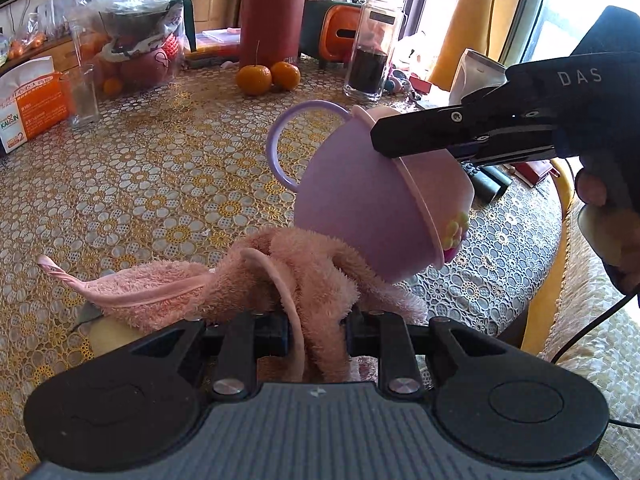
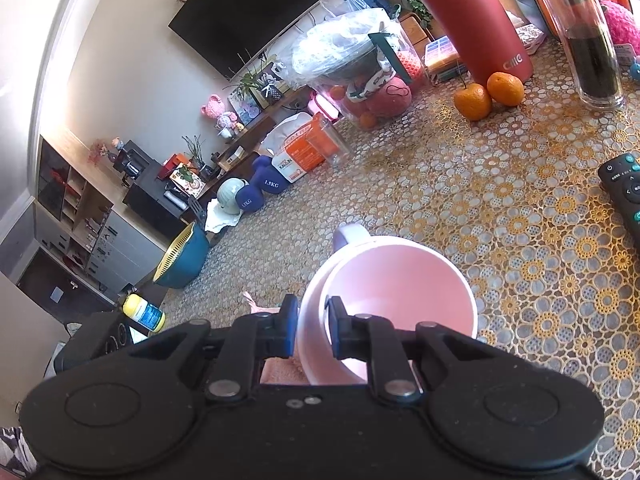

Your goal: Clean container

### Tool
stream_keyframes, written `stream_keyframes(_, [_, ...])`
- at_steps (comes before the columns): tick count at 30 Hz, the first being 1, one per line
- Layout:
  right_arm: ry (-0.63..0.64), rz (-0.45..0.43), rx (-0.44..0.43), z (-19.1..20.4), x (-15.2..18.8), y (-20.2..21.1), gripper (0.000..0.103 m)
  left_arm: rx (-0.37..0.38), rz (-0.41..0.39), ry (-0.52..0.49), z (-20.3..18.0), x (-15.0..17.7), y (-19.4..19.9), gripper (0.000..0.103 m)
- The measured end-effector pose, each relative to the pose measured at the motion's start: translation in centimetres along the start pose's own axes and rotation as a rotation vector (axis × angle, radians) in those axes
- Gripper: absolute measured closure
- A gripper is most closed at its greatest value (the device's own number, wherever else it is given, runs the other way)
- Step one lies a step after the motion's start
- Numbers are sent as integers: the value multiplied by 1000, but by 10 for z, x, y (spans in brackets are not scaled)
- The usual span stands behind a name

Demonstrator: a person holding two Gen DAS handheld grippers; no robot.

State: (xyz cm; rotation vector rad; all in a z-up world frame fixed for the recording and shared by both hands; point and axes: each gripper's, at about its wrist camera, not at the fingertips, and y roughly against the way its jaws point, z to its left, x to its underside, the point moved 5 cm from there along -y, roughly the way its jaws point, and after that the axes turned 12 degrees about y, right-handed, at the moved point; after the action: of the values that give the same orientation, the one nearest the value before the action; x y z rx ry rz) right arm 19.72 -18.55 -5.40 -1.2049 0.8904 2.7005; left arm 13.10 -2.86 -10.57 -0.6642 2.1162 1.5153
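A purple cup (image 1: 360, 196) with a pink inside (image 2: 400, 292) and a ring handle (image 1: 280, 140) hangs tilted above the table. My right gripper (image 2: 313, 322) is shut on its rim, one finger inside and one outside; in the left wrist view that gripper (image 1: 390, 152) comes in from the right. A fluffy pink cloth (image 1: 248, 284) is bunched just below the cup's base and touches it. My left gripper (image 1: 318, 330) is shut on the cloth, whose folds cover the fingertips.
The table carries a lace-patterned cover (image 1: 160, 184). At the back stand two oranges (image 1: 266, 76), a red flask (image 1: 270, 12), a glass jar with dark contents (image 1: 370, 56), an empty glass (image 1: 82, 96) and an orange box (image 1: 28, 104). A remote control (image 2: 624, 192) lies right.
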Motion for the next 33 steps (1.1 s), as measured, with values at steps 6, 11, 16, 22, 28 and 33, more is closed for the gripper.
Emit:
stream_keyframes(6, [-35, -15, 16, -1, -2, -3, 88, 42, -48, 17, -7, 3, 32, 80])
stream_keyframes(11, [-31, -8, 24, 4, -1, -7, 88, 108, -103, 26, -26, -1, 57, 80])
stream_keyframes(16, [-41, -6, 34, 7, 1, -8, 88, 76, -114, -36, -42, -4, 48, 80])
stream_keyframes(22, [-37, -3, 32, 9, 3, -8, 88, 52, -116, -38, -32, -8, 38, 80])
stream_keyframes(28, [-36, 1, 15, 6, 1, -10, 88, 45, -79, -10, -14, -7, 25, 80])
stream_keyframes(33, [-50, 1, 7, 4, 1, -11, 88, 21, -25, -6, -3, -2, 3, 80])
